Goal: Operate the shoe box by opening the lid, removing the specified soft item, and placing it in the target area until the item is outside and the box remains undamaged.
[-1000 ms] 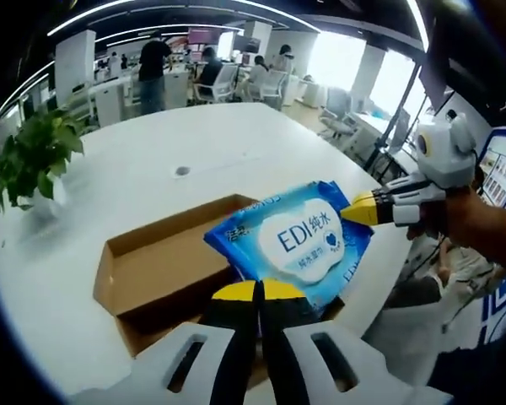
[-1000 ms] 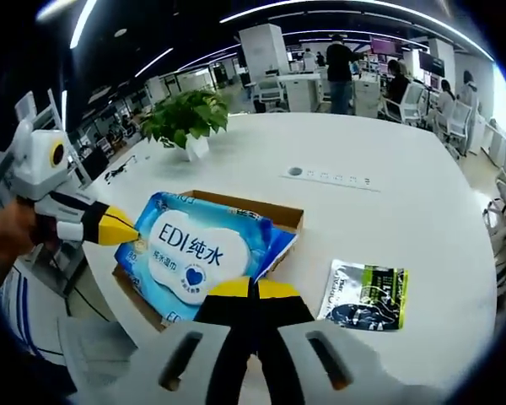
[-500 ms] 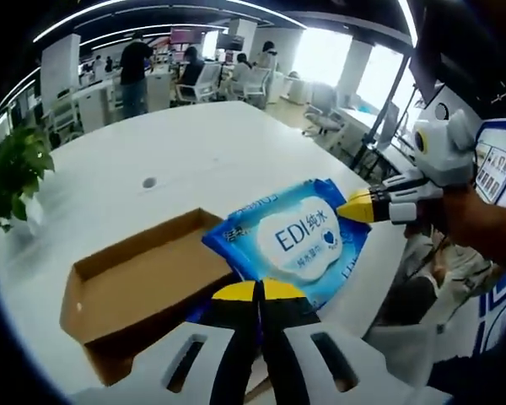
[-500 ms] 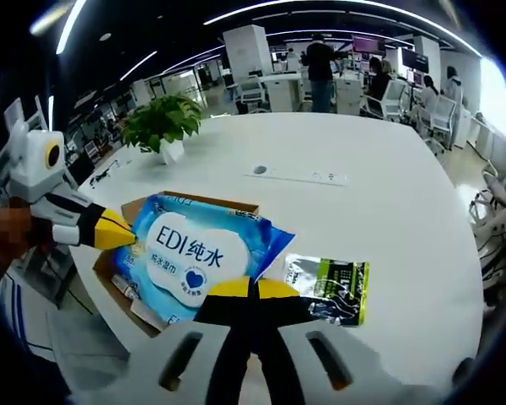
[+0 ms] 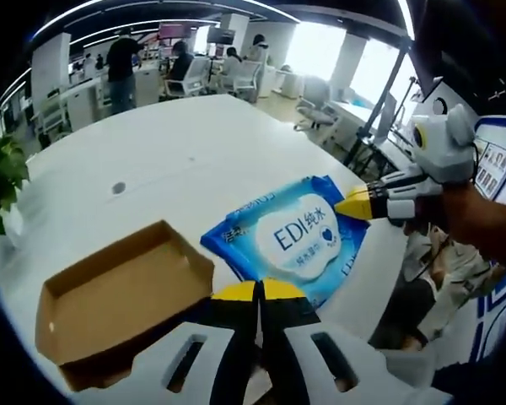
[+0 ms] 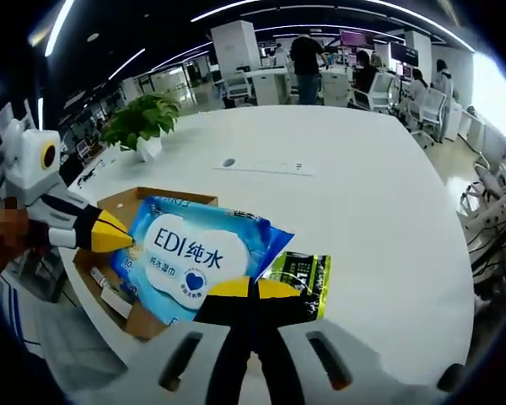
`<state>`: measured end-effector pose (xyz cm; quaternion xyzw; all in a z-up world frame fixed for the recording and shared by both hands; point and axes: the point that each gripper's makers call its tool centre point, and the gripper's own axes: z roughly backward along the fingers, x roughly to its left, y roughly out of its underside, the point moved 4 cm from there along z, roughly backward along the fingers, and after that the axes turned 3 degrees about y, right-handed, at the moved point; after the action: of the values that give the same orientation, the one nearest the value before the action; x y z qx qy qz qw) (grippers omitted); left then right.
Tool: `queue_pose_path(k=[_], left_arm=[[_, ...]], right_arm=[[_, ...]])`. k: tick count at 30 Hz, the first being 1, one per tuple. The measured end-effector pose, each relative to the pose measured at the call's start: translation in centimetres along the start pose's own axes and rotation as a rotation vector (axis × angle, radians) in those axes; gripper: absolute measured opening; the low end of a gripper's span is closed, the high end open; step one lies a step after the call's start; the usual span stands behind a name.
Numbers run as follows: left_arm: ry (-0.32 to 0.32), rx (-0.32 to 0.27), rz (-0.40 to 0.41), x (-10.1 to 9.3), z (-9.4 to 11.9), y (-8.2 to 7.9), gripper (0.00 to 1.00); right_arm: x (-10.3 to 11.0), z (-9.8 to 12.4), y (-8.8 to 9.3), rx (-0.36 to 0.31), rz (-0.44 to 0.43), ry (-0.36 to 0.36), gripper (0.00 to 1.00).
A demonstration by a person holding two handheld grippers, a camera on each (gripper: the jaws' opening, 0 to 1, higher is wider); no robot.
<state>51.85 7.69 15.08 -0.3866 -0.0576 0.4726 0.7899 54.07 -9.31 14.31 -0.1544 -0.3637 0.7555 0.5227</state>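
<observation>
I hold the blue wipes pack [image 5: 293,241] in the air between both grippers, above the white table [image 5: 169,160] and just beside the open cardboard box [image 5: 110,295]. My left gripper [image 5: 258,292] is clamped on one edge of the pack, its yellow tips pressed together on the wrapper. My right gripper [image 6: 253,289] pinches the opposite edge the same way; in the left gripper view it reaches in from the right. In the right gripper view a dark green packet [image 6: 302,272] lies flat on the table behind the pack, and a potted plant [image 6: 142,122] stands farther back.
</observation>
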Motion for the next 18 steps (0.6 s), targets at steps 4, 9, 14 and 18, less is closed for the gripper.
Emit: queue_pose_path(k=[4,9,14,18], left_arm=[[0.005,0.010,0.002,-0.4,-1.6,-0.1,0.00],[0.007,0.025,0.001,-0.7,-3.3,-0.2,0.00],[0.003,0.040,0.000,-0.5,-4.8,0.0,0.00],[0.004,0.054,0.001,-0.4,-5.9,0.3,0.00]], right_arm=[[-1.3,-0.5,0.3,0.008,-0.005,0.003,0.00],[-2.9,-1.4,0.8,0.018,-0.013,0.007,0.00],[-3.7,-2.4,1.1,0.030,-0.013,0.008,0.00],[-4.6,-3.3,1.5,0.037,-0.011,0.013,0.00]])
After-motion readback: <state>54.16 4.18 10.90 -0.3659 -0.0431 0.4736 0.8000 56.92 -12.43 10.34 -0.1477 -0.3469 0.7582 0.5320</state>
